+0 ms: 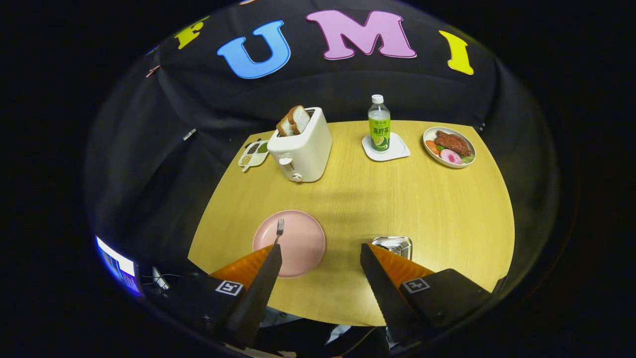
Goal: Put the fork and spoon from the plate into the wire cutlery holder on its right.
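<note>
The jaws (320, 253) are spread wide with nothing between them, hanging over the near part of the yellow wooden bench (447, 219). The left finger's tip covers the near-left rim of the pink plate (298, 243), and the fork (279, 229) lies on that plate with its tines pointing away; its handle end runs right up to the fingertip, so the last bit is hard to make out. Can't pick out a spoon on the plate from here. The wire cutlery holder (393, 244) sits to the right of the plate, and the right finger hides its near side, so only the shiny far rim shows.

Further back there's a white toaster (303, 146) with bread slices (294, 120) sticking out, a small seasoning tray (253, 154) half tucked behind it, a green-label bottle (379, 124) on a white coaster (395, 149) (label too small to make out), and a plate of food (449, 146) near the far right corner.

Loads of bare bench in the middle and down the right side.
</note>
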Demonstrator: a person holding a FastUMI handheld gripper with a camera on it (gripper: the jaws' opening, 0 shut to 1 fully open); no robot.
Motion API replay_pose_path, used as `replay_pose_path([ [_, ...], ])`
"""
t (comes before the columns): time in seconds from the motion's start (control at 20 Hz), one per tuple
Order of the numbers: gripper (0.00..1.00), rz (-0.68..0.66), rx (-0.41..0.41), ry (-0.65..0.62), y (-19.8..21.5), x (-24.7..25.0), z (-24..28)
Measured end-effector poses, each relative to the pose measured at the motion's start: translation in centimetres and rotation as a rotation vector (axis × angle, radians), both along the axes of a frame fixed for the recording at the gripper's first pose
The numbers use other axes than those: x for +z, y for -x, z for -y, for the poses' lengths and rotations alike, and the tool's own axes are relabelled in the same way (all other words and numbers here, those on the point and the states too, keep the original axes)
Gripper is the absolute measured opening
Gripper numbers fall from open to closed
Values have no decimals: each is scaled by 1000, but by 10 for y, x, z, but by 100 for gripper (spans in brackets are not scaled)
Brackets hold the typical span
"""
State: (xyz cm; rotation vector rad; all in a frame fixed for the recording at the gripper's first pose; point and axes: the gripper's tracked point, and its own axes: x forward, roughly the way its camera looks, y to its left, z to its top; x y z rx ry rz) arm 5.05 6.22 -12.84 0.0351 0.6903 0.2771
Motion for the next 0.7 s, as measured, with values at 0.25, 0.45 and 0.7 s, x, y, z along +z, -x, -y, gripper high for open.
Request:
replay_pose_path([
  [0.25,100,-70,50,25,4,-45,-56],
  [0.45,99,-168,84,62,-1,-96,-96],
  [0.7,100,-259,71,107,-16,-151,-124],
])
